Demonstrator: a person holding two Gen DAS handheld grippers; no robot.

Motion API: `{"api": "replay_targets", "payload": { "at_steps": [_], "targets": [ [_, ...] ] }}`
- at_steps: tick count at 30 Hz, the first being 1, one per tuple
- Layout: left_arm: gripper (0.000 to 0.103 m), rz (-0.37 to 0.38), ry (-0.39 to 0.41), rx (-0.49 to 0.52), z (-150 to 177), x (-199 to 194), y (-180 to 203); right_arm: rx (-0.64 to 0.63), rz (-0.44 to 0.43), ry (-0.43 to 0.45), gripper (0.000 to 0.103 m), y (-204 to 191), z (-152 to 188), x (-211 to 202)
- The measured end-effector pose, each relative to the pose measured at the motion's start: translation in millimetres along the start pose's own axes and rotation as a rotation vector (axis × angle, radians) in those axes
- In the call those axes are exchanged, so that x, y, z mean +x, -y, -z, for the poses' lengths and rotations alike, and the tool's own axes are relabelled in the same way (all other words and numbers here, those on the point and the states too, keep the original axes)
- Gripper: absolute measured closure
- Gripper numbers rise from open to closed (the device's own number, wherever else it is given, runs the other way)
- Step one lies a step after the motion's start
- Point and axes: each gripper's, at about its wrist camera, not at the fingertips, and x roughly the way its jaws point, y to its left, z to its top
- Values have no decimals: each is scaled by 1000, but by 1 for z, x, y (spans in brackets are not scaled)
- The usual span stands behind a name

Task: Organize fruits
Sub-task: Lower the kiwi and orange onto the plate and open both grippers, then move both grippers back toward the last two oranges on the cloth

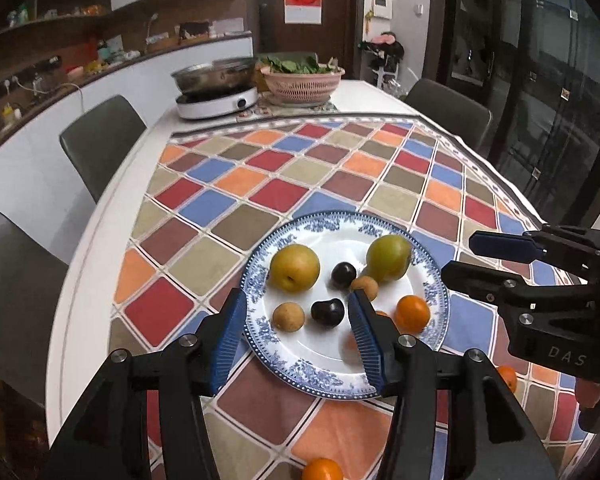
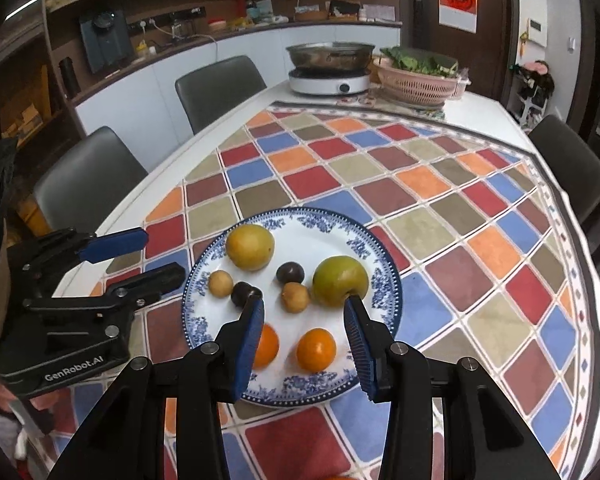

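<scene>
Both my claws hang spread above the near rim of the plate [image 2: 384, 276], nothing between their pads. The left gripper [image 1: 296, 336] has a small tan fruit [image 1: 287, 317] and a dark plum [image 1: 327, 313] straight ahead in its gap. The right gripper [image 2: 304, 344] has an orange [image 2: 316, 349] in its gap, a second orange [image 2: 267, 345] against its left finger. Far of the plate the checked tablecloth [image 2: 340, 168] lies bare up to the cooker [image 2: 329, 80] and basket [image 2: 418, 80]. Chairs [image 2: 220, 88] line the left edge.
</scene>
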Motion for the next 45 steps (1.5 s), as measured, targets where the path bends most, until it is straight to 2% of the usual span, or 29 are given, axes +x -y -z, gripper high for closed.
{"api": "replay_targets", "payload": {
  "at_steps": [4,14,21,23,24,25,29,31,37,38,40,45],
  "targets": [
    [51,-20,35,8,1,-20,4,-20,33,31,60,-2,3,-16],
    [51,-40,100,14,7,-66,20,-5,36,81,60,-3,16,-57],
    [42,-57,120,8,22,-86,27,28,61,95,60,-1,31,-84],
    [41,-62,112,-3,27,-88,26,33,86,91,58,-2,35,-89],
    [41,-67,108,-4,30,-89,26,37,98,89,51,-2,38,-91],
    [40,-72,106,-3,31,-90,26,43,106,95,48,-2,41,-94],
    [34,-92,103,-5,40,-96,25,61,137,101,47,-1,50,-99],
    [30,-101,101,-4,45,-99,26,83,130,91,47,0,53,-99],
    [25,-131,105,-18,56,-103,23,112,124,64,47,-1,66,-95],
    [25,-132,100,-19,58,-103,23,114,121,60,46,-2,68,-94],
    [24,-140,88,-24,63,-100,21,116,125,54,37,-3,73,-92],
    [24,-140,28,-47,79,-85,18,108,167,27,37,-5,86,-82]
  ]
}}
